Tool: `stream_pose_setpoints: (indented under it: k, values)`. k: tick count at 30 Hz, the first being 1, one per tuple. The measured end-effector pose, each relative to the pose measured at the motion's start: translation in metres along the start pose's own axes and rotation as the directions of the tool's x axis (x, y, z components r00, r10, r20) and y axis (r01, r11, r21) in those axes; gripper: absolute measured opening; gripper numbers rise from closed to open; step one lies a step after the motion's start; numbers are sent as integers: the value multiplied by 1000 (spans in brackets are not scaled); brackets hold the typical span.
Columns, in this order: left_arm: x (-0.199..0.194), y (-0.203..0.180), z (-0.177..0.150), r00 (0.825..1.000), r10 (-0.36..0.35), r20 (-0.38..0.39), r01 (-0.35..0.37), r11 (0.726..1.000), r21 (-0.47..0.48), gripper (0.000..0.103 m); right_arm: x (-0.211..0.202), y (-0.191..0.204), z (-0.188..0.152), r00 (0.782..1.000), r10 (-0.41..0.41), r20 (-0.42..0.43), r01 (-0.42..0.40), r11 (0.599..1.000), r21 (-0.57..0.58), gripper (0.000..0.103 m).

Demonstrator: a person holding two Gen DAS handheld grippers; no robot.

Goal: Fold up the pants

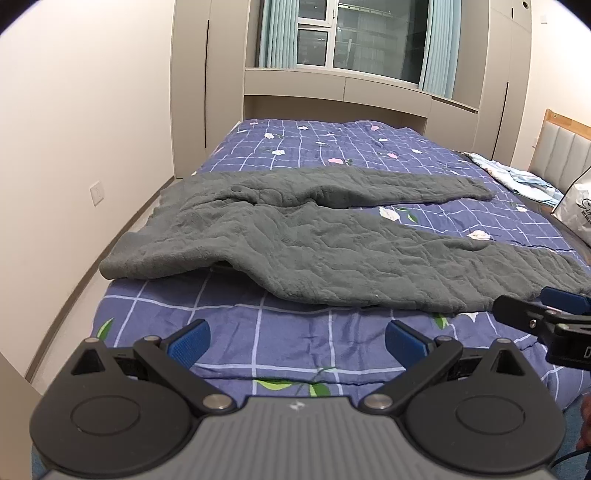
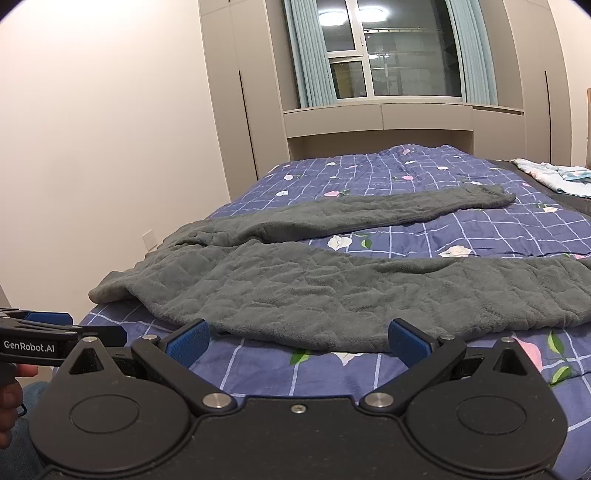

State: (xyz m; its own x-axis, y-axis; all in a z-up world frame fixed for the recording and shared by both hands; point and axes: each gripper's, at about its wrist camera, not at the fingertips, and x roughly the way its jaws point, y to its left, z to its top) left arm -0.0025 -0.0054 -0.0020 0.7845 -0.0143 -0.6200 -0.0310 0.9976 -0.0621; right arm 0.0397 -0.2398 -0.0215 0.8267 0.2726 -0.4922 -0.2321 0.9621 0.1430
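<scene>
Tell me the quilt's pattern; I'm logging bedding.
Blue-purple with a white grid and scattered flowers: quilt, clearest in the right wrist view, under the grey pants.

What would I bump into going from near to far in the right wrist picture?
right gripper → near leg of the grey pants → far leg → purple checked quilt → window

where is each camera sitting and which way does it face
Left wrist: sits on the left gripper, looks forward across the bed at the grey pants toward the window; its open jaws show, with the right gripper at the right edge.
Right wrist: sits on the right gripper, same heading; its open jaws show, the left gripper and the person's hand at left.
Shared: pants, bed, window.
</scene>
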Motion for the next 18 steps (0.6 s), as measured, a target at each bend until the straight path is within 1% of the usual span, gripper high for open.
stream_pose_setpoints:
  k: [5,11,14,18]
  values:
    - [4,1,3,1000,-3,-22,3,1000,-1,103,2,-1,1,999,23,-22,-23,1000,14,103]
    - [16,5,12,996,-6,-85,5,1000,-19,103,9,-9,9,997,54,-50,-53,998,22,103]
    - [24,8,20,995,13,-102,-14,1000,-15,103,17,-13,15,995,72,-65,-71,997,14,103]
    - [37,13,41,992,46,-114,-45,999,12,103,31,-18,27,993,81,-84,-83,996,-13,103]
